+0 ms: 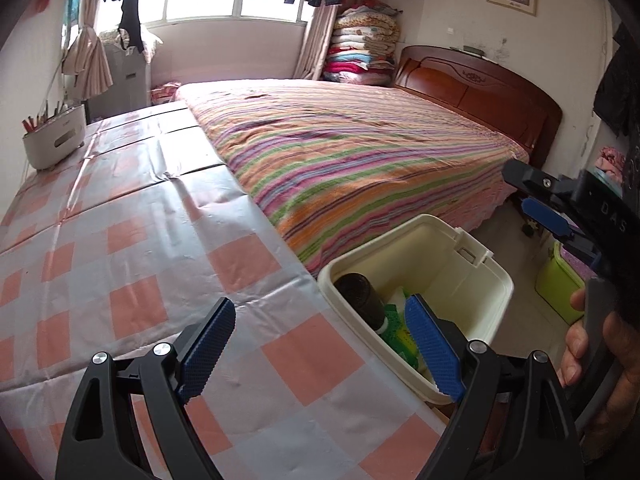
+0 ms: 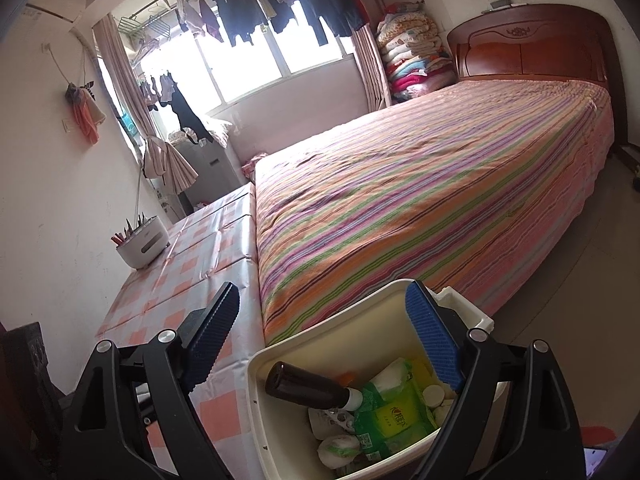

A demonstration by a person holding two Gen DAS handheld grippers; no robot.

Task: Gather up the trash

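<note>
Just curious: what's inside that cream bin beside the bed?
In the bin: a brown bottle, a green wrapper, white crumpled paper. Whatever lies beneath them is covered.

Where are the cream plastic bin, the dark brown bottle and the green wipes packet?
Cream plastic bin (image 2: 256, 408): right wrist view, left wall.
Dark brown bottle (image 2: 304, 386): right wrist view, mid-body.
Green wipes packet (image 2: 394, 420): right wrist view, printed front.
</note>
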